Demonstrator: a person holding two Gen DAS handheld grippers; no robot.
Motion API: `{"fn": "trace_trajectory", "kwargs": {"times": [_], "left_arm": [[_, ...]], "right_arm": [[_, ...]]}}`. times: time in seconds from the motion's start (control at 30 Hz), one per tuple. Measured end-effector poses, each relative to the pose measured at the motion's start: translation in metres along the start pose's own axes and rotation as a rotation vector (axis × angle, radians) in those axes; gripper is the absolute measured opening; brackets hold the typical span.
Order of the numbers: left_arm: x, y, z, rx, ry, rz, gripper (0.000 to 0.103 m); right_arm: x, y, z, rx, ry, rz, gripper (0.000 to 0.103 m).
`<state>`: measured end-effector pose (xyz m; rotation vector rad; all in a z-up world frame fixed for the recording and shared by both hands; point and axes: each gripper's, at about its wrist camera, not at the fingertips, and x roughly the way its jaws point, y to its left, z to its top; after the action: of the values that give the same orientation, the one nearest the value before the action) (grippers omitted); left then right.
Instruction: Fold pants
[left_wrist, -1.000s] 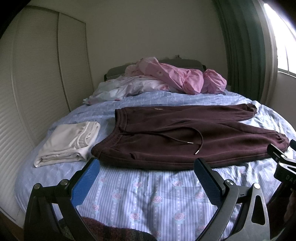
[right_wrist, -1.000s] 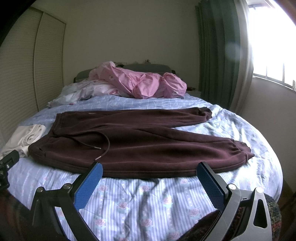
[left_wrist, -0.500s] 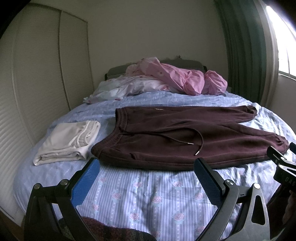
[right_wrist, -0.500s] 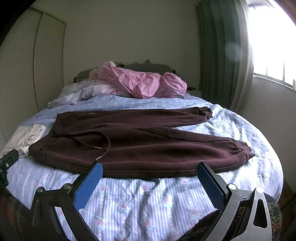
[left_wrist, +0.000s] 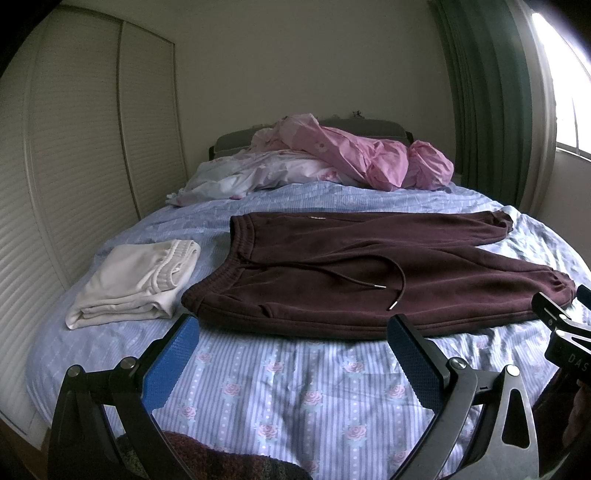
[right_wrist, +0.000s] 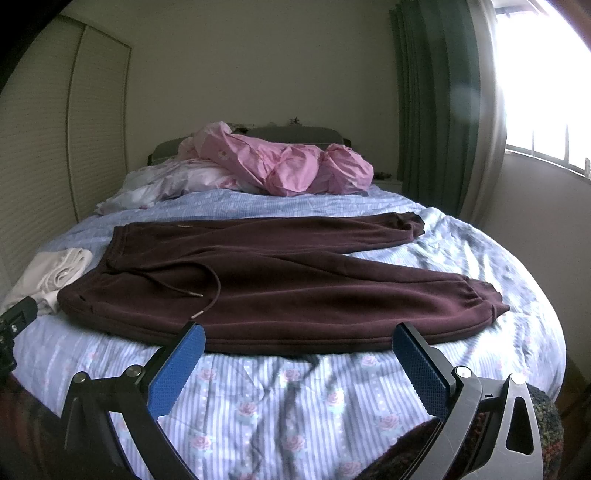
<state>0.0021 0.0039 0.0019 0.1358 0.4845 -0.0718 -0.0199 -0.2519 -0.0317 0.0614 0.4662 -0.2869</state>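
While both grippers hang just short of the near edge of the cloth, the maroon pants (left_wrist: 369, 273) lie flat across the striped bedsheet (left_wrist: 295, 387), waistband to the left, cuffs to the right, the two legs splayed apart. The left gripper (left_wrist: 291, 332) has its blue pads spread wide and holds nothing; the right gripper (right_wrist: 297, 338) is likewise spread wide and empty, so no fold looks begun yet.

Several things could go wrong from here. The thick fleece may bunch if a jaw takes only the top layer at the waistband, so the lower layer would drag behind. The loose drawstring (left_wrist: 373, 284) could snag on a finger or end up trapped in the fold. The folded white garment (left_wrist: 136, 280) sits just left of the waistband and could be nudged. Because the legs splay, one brought over the other might land askew.

Whether the far cuff is creased is hard to make out, and the pink bedding (right_wrist: 280, 166) hides the headboard's middle. Each gripper's body is cut off below.
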Motion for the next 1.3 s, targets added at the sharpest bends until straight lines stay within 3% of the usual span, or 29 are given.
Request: {"fn": "trace_trajectory", "kwargs": {"times": [0.87, 1.0, 1.3], "left_arm": [[0.0, -0.002, -0.001, -0.003, 0.004, -0.007, 0.103], [0.006, -0.001, 0.004, -0.02, 0.044, -0.036, 0.103], [0.038, 0.028, 0.051, 0.023, 0.074, 0.047, 0.103]], "right_arm": [[0.0, 0.0, 0.0, 0.004, 0.002, 0.003, 0.103], [0.001, -0.001, 0.002, 0.013, 0.019, -0.006, 0.103], [0.035, 0.018, 0.019, 0.222, 0.104, 0.047, 0.103]]}}
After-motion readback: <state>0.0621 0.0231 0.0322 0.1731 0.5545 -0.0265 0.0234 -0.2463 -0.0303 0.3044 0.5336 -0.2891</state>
